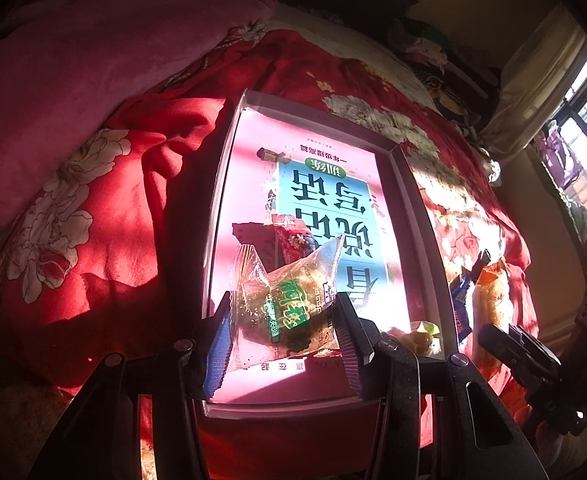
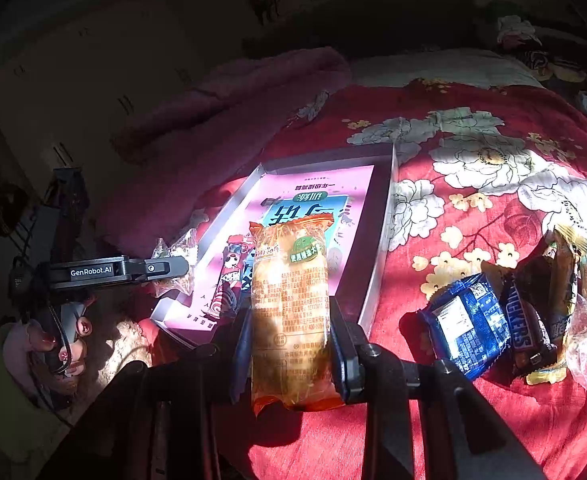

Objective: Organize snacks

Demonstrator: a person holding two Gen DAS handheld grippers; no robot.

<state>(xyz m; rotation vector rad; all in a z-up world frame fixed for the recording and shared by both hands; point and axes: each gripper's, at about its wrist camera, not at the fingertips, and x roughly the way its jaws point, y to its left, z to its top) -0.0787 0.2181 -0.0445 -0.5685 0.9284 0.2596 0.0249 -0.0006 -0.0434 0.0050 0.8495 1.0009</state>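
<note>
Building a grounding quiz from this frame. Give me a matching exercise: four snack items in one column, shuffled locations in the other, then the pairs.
Items
1. clear packet with green label
2. orange-wrapped pastry
3. blue packet
4. red cartoon packet

Places
A. lying in the tray
B. between the right gripper fingers
C. on the red floral bedspread, beside a Snickers bar
D. between the left gripper fingers

Pairs: 1-D, 2-B, 3-C, 4-A

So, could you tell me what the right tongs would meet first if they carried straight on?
Probably the grey tray: the right tongs, shut on the orange snack pack, point at its near corner, though depth is unclear.
</note>
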